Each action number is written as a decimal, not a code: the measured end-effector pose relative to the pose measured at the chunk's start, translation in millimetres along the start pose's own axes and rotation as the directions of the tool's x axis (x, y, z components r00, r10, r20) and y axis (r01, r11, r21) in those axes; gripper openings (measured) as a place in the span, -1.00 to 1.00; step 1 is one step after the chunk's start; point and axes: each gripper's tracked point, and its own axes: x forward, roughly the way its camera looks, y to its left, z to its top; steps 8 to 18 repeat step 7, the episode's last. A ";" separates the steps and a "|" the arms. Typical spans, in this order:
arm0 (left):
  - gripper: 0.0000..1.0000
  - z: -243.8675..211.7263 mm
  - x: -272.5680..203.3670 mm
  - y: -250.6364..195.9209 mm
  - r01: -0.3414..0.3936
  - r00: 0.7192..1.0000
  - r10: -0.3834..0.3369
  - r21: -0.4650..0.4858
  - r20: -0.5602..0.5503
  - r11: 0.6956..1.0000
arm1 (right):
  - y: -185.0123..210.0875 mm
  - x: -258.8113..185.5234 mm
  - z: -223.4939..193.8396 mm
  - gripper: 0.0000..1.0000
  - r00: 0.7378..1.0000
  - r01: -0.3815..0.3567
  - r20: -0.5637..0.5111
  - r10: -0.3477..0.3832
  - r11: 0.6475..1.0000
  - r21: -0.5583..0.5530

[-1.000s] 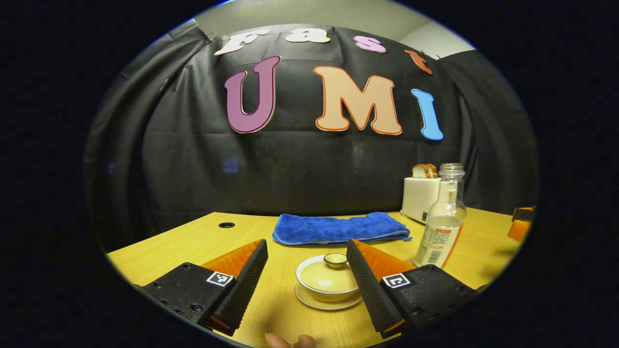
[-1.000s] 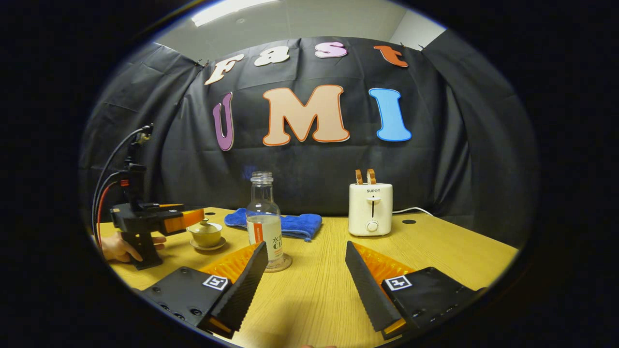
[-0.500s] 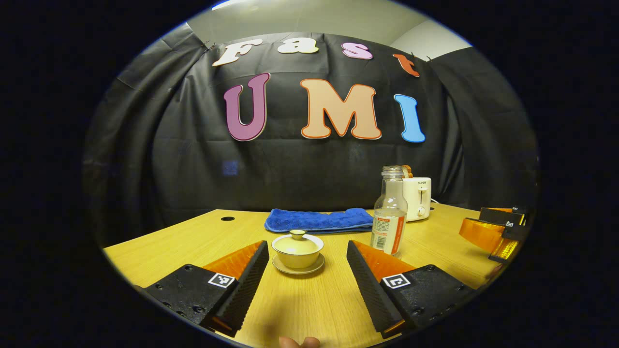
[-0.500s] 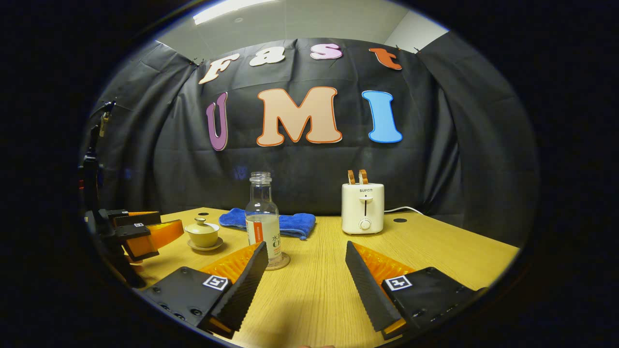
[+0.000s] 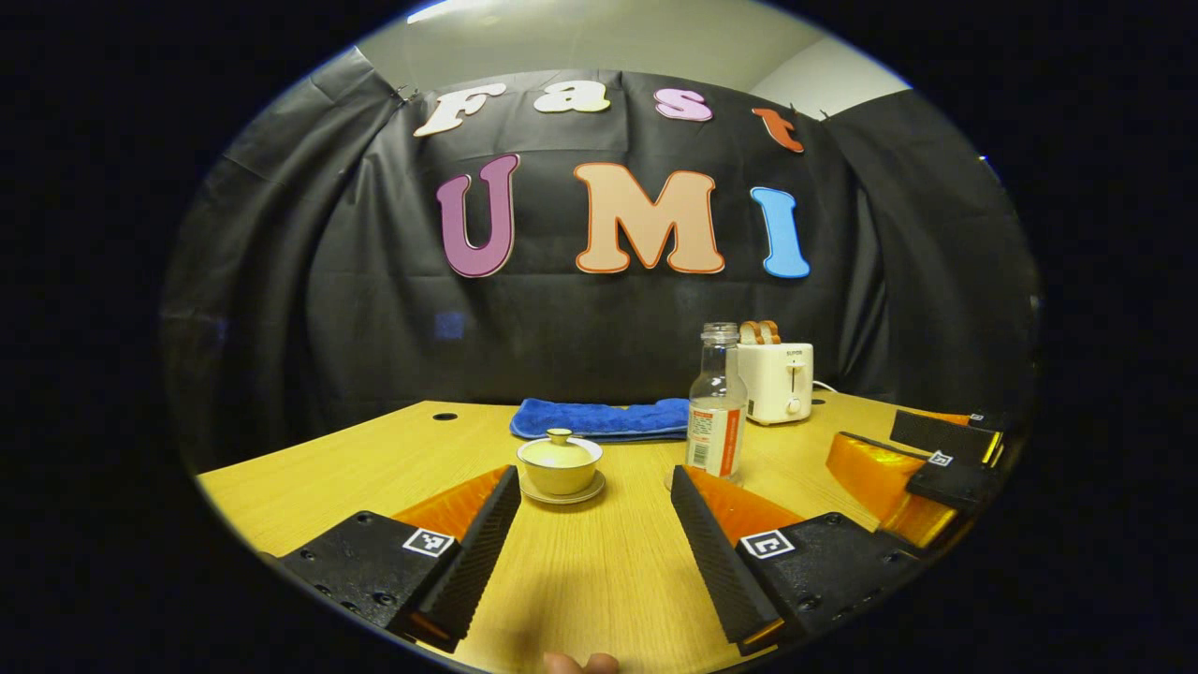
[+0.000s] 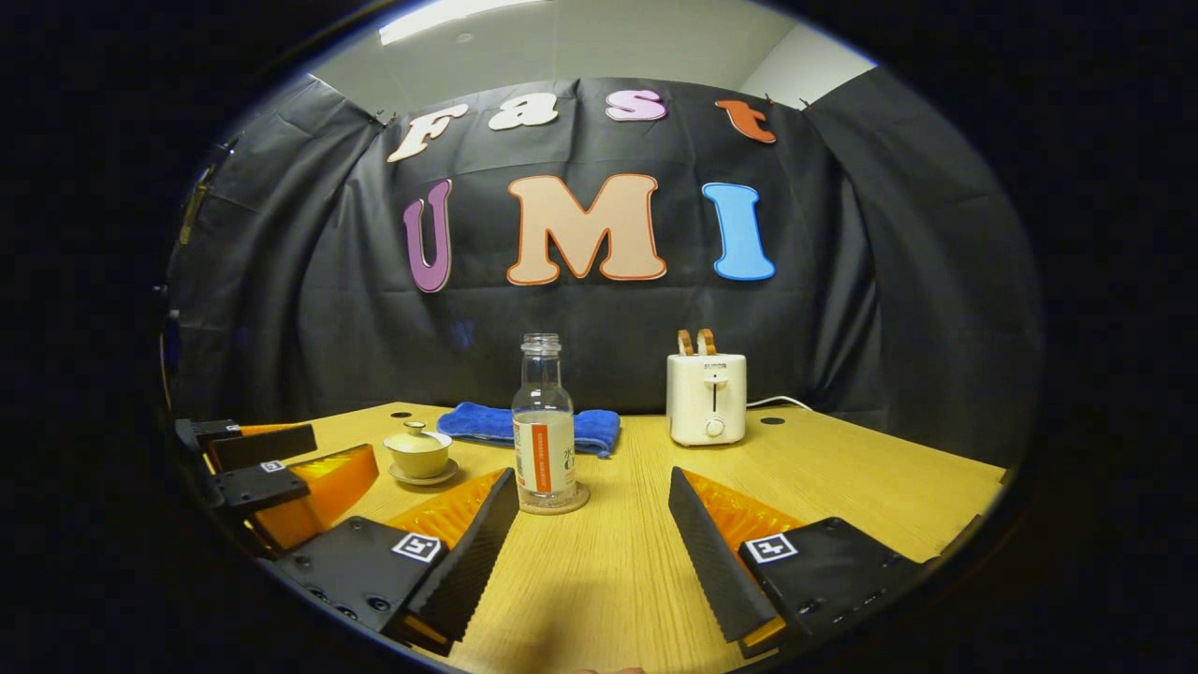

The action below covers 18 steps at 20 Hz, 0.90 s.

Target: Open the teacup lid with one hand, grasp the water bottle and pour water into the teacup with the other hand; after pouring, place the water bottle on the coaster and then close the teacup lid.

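Observation:
A pale lidded teacup (image 5: 560,457) sits on its saucer on the wooden table, lid in place, just beyond my left gripper (image 5: 594,475), which is open and holds nothing. The clear water bottle (image 5: 717,417), uncapped and partly filled, stands upright to the cup's right. In the right gripper view the bottle (image 6: 544,426) rests on a round coaster (image 6: 560,504), a little ahead of my open right gripper (image 6: 591,477). The teacup (image 6: 418,452) is further left there, beside the left gripper (image 6: 281,461). The right gripper (image 5: 913,454) appears at the far right of the left gripper view, apart from the bottle.
A folded blue towel (image 5: 604,419) lies behind the cup near the black wall. A white toaster (image 6: 708,398) with bread slices stands at the back right, its cord trailing off. A cable hole (image 5: 445,416) marks the table's far left. A fingertip (image 5: 580,663) shows at the bottom edge.
My left gripper has drawn back and up from the teacup, which now looks smaller and farther off. The right gripper has shifted so the bottle sits nearer the middle. Both stay open.

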 end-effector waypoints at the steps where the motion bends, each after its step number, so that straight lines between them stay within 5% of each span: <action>1: 0.89 0.2 -3.5 -3.6 0.007 1.000 -0.007 0.002 0.000 1.000 | 1.3 -0.6 0.0 0.93 1.000 0.002 0.000 -0.002 1.000 0.001; 18: 0.91 -0.1 -8.4 -1.8 -0.019 1.000 0.019 0.001 -0.005 1.000 | 14.4 -10.6 0.0 0.93 1.000 -0.017 0.001 0.017 1.000 0.001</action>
